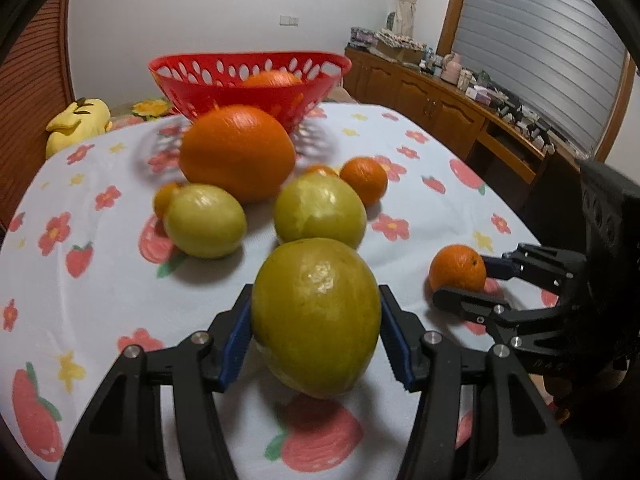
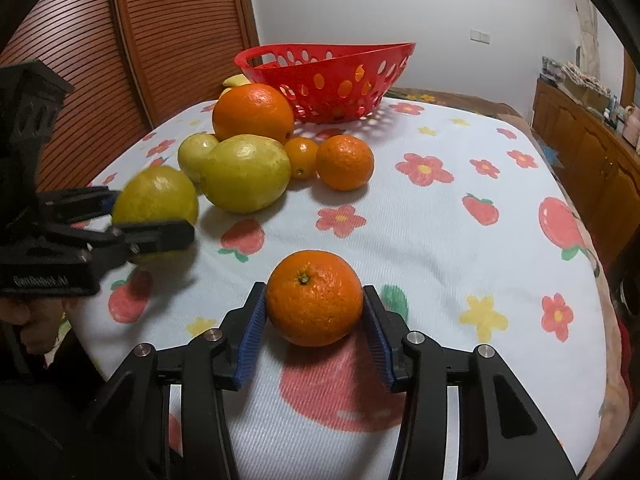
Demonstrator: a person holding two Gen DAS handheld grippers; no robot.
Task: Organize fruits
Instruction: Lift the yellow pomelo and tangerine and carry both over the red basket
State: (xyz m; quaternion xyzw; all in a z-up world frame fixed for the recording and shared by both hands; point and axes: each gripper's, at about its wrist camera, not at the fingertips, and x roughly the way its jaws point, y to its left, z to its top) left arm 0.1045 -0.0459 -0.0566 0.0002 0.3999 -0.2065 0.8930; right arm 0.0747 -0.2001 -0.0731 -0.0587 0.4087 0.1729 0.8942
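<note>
My left gripper (image 1: 316,332) is shut on a large yellow-green lemon (image 1: 316,316), held just above the cloth; it also shows in the right wrist view (image 2: 156,200). My right gripper (image 2: 315,320) is shut on a small orange (image 2: 315,298), which also shows in the left wrist view (image 1: 458,268). A red perforated basket (image 1: 248,80) at the far side holds one orange fruit (image 1: 272,79). In front of it lie a big orange (image 1: 238,152), two more yellow-green lemons (image 1: 204,220) (image 1: 320,210) and small oranges (image 1: 364,180).
The table has a white cloth with flowers and strawberries (image 2: 440,240). A yellow plush toy (image 1: 76,124) lies at the far left edge. A wooden sideboard with clutter (image 1: 460,100) stands to the right, a slatted wooden door (image 2: 140,40) to the left.
</note>
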